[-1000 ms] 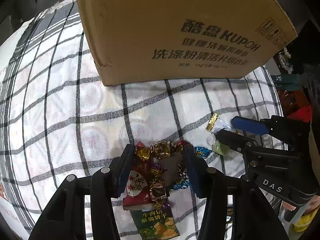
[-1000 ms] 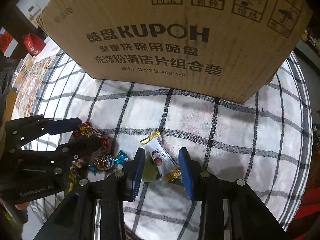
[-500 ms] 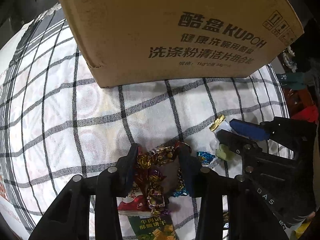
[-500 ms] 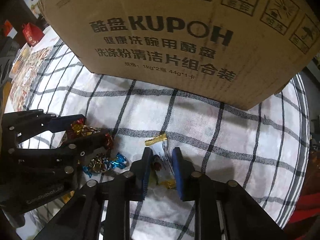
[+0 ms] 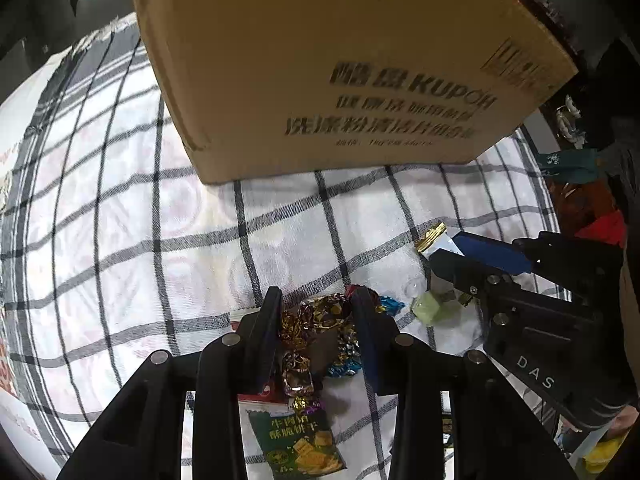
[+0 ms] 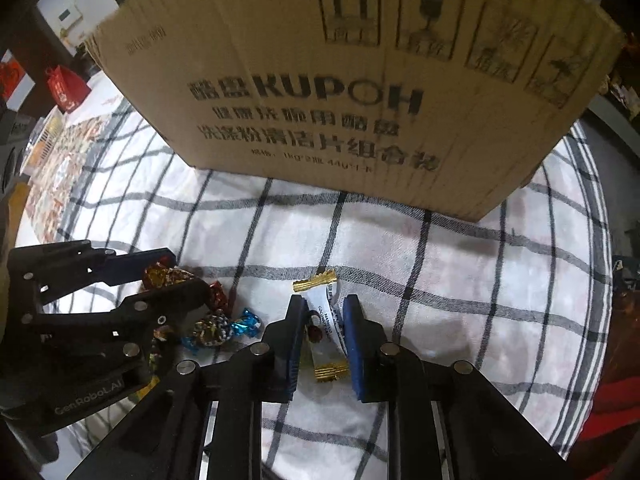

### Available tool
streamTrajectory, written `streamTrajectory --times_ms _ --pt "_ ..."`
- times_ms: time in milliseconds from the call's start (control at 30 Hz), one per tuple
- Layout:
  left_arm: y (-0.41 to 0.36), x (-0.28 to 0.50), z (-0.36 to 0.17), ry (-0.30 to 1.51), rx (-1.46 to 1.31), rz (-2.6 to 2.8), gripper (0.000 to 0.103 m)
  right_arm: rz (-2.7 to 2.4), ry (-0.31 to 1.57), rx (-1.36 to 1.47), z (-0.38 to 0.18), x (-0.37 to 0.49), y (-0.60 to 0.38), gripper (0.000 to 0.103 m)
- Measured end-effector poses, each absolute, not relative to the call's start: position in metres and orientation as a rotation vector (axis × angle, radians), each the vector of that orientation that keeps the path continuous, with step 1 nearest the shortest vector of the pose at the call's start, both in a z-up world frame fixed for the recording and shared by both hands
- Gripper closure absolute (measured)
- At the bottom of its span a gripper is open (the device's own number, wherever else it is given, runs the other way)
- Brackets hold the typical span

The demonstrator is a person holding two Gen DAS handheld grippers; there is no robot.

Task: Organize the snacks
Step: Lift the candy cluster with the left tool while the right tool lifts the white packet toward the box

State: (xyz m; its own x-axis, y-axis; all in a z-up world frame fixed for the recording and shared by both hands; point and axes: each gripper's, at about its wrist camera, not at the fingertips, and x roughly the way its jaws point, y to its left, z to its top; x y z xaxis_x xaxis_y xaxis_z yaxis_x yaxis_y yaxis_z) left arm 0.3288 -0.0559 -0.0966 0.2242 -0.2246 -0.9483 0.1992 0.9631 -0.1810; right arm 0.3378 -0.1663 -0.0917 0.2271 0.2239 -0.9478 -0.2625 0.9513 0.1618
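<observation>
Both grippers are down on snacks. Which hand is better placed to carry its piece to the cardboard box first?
Right. The right gripper is shut on one white gold-ended sachet, a clean single grip. The left gripper, jaws just closing, straddles several foil candies that could spill on the way to the cardboard box.

A white cloth (image 6: 460, 264) with a dark check pattern covers the bench. A red paper bag (image 6: 66, 88) stands at far left, on a patterned mat (image 6: 52, 176).

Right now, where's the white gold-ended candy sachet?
Right wrist view: the white gold-ended candy sachet sits clamped in the right gripper, on the checked cloth before the cardboard box.
</observation>
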Motion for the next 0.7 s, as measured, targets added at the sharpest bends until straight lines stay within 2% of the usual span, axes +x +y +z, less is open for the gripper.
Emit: streamTrajectory --times_ms 700 --pt "-0.053 0.309 -0.008 1.116 0.014 -0.331 0.068 0.344 1.137 0.025 -0.002 0.321 -0.191 0.082"
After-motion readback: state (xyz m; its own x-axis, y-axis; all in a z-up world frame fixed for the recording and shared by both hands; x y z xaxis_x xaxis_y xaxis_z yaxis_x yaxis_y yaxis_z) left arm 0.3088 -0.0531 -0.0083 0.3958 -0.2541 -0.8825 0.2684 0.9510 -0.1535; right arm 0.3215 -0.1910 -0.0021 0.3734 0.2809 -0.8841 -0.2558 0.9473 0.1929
